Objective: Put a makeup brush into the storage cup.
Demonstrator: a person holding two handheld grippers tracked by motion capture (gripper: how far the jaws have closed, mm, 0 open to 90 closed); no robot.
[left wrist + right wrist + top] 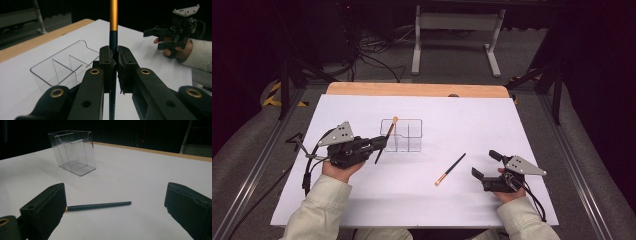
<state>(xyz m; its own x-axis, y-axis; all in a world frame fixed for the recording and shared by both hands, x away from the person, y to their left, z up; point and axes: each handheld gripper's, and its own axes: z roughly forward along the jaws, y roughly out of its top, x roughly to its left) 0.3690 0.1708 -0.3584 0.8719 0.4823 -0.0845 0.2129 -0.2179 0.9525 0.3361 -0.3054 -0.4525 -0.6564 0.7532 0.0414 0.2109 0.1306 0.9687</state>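
Left hand-held gripper (379, 145) gripping brush (385, 140), clear organizer (404, 135)

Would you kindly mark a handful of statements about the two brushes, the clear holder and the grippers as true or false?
1. The left gripper is shut on a brush. True.
2. The held brush already stands inside the clear holder. False: it is in the jaws beside the holder, its bristle tip up near the holder's rim.
3. A second brush lies flat on the white table. True.
4. The right gripper grips that second brush. False: its jaws stand wide open with the brush lying on the table beyond them.
5. The clear holder is tipped on its side. False: it stands upright, and its compartments look empty.
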